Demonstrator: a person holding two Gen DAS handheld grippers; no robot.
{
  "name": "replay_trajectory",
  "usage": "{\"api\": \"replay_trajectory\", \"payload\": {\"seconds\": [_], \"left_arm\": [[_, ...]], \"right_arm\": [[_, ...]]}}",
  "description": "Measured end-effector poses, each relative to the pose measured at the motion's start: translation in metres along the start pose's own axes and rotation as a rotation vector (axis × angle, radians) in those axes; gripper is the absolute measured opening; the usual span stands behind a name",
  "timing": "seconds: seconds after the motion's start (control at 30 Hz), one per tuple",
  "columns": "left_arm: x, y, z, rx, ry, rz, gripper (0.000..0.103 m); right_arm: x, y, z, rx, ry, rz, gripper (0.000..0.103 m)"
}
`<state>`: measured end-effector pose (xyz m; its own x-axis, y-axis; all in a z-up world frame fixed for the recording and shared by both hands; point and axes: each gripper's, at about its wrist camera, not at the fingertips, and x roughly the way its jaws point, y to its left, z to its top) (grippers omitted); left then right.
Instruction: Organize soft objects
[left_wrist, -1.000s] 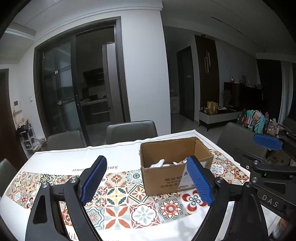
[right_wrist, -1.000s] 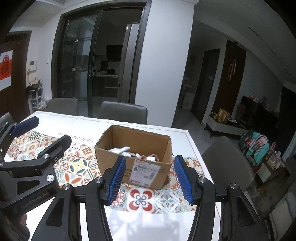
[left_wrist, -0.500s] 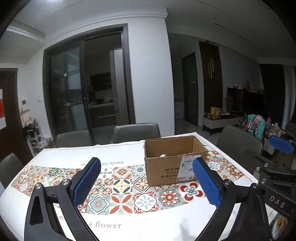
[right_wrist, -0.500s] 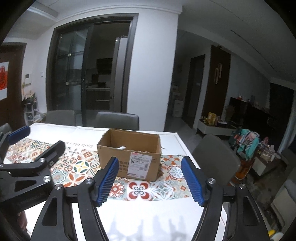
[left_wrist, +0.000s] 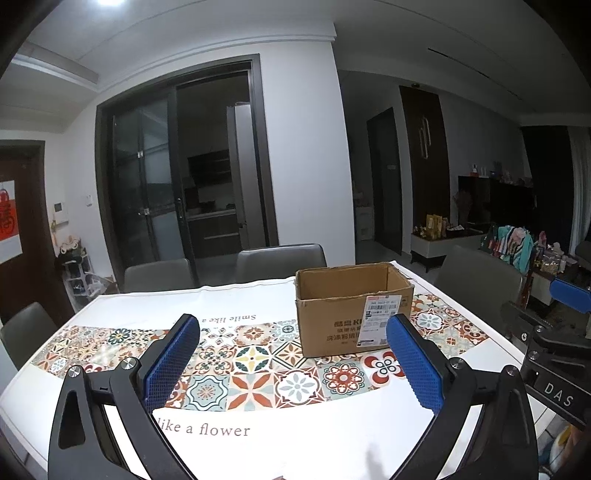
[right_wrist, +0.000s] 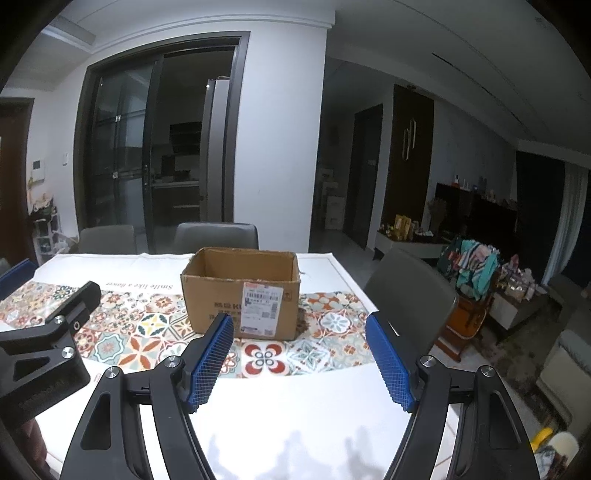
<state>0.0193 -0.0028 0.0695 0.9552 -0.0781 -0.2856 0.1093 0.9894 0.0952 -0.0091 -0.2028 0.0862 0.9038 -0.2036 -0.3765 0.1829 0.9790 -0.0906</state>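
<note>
The table (left_wrist: 303, 435), covered by a white cloth with a band of patterned tiles, filled the lower part of both views. The cardboard box (left_wrist: 351, 306) stood on that band toward the table's far right corner, open at the top, its long axis running left to right, label side facing the cameras. No soft objects showed on the cloth; the box interior was hidden by its near wall, so whether they lay inside could not be told.

The left gripper (left_wrist: 291, 365) and the right gripper (right_wrist: 299, 354) each hung above the near edge, blue pads spread wide and holding nothing. The box lay ahead and right of the left gripper, ahead and slightly left of the right; the right looked nearer.

Only the right view showed the 2nd chair (right_wrist: 410, 291) at the table's right edge.
</note>
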Motion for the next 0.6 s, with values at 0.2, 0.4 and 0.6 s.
{"api": "replay_trajectory", "payload": {"seconds": [0.2,0.4,0.6], "left_arm": [[-0.005,0.0,-0.006,0.005,0.003,0.003,0.103],[-0.005,-0.001,-0.009,-0.005,0.008,-0.008,0.103],[-0.006,-0.002,-0.011,-0.008,0.002,-0.003,0.103]], "right_arm": [[-0.006,-0.006,-0.009,0.021,0.007,-0.009,0.075],[-0.01,-0.007,-0.013,0.033,0.012,-0.006,0.075],[-0.01,-0.007,-0.017,0.037,0.016,-0.002,0.075]]}}
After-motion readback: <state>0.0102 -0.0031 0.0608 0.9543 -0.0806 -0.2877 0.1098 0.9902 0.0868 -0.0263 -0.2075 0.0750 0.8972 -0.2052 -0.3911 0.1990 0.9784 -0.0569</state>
